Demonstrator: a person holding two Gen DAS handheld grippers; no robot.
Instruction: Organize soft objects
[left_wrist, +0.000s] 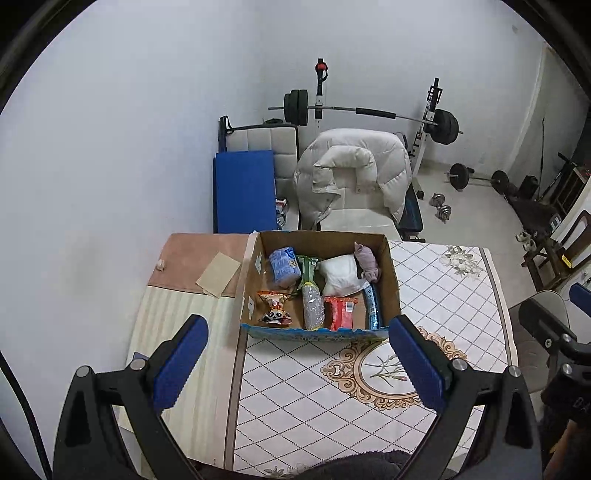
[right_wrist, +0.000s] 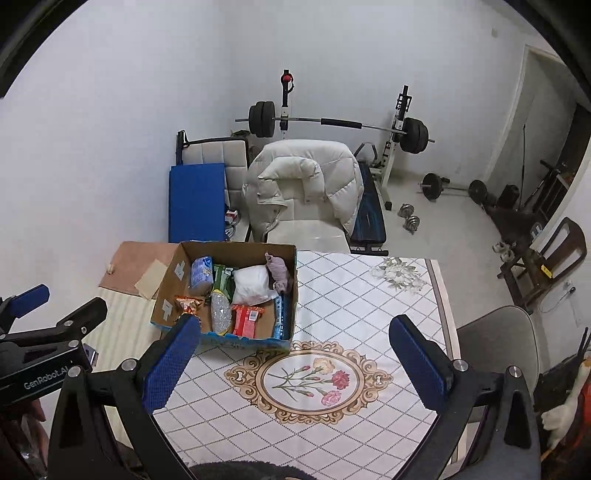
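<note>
Worktop (left_wrist: 436, 295): diamond-patterned cloth. Cardboard box (left_wrist: 391, 280) at its far left holds soft goods: blue pack (left_wrist: 283, 263), white bundle (left_wrist: 340, 275), mauve cloth (left_wrist: 365, 260), red packet (left_wrist: 341, 312). Left gripper (left_wrist: 299, 365) and right gripper (right_wrist: 293, 363): wide open, empty, short of the box. Right view alone shows the flower medallion (right_wrist: 308, 380) whole.

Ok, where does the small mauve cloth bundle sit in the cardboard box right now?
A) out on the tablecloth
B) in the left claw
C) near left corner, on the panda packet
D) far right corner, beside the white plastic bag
D: the small mauve cloth bundle lies in the far right corner of the cardboard box, against the white plastic bag; both claws are open and hold nothing.
</note>
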